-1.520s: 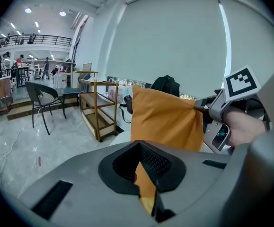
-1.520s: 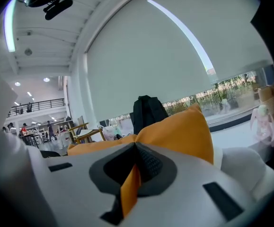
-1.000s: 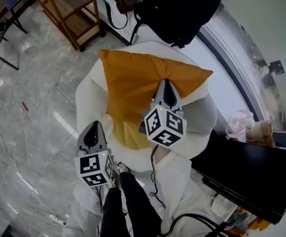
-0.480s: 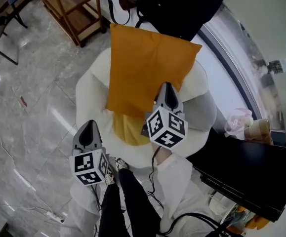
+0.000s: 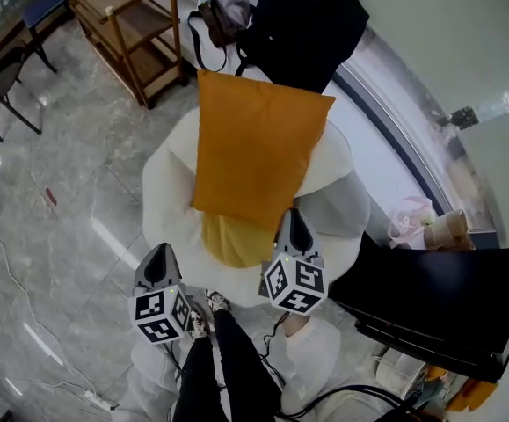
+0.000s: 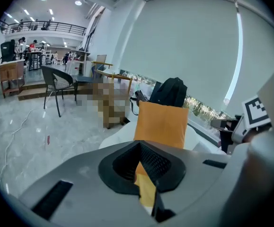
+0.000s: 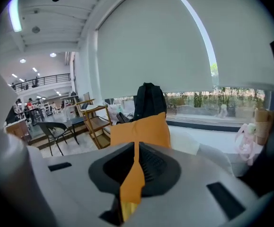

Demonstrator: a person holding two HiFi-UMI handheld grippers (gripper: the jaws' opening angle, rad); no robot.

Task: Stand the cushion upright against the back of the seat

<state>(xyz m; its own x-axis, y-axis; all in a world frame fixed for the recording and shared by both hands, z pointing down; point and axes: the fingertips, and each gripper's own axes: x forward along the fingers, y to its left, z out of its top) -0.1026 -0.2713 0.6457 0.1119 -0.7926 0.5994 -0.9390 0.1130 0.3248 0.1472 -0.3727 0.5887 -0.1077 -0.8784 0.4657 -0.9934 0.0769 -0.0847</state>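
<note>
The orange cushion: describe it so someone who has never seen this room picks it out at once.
A white armchair fills the middle of the head view. The orange cushion stands upright against its back, in front of a black backpack. It is bigger and deeper in colour than the yellow cushion lying flat on the seat below it.

The cushion (image 5: 258, 148) is plain burnt orange. The seat (image 5: 168, 183) is cream white with a yellow seat pad (image 5: 229, 240). The backpack (image 5: 311, 25) is black, and the floor (image 5: 52, 262) is grey veined marble. The left gripper (image 5: 160, 255) and right gripper (image 5: 292, 218) are grey with black-and-white square markers.
</note>
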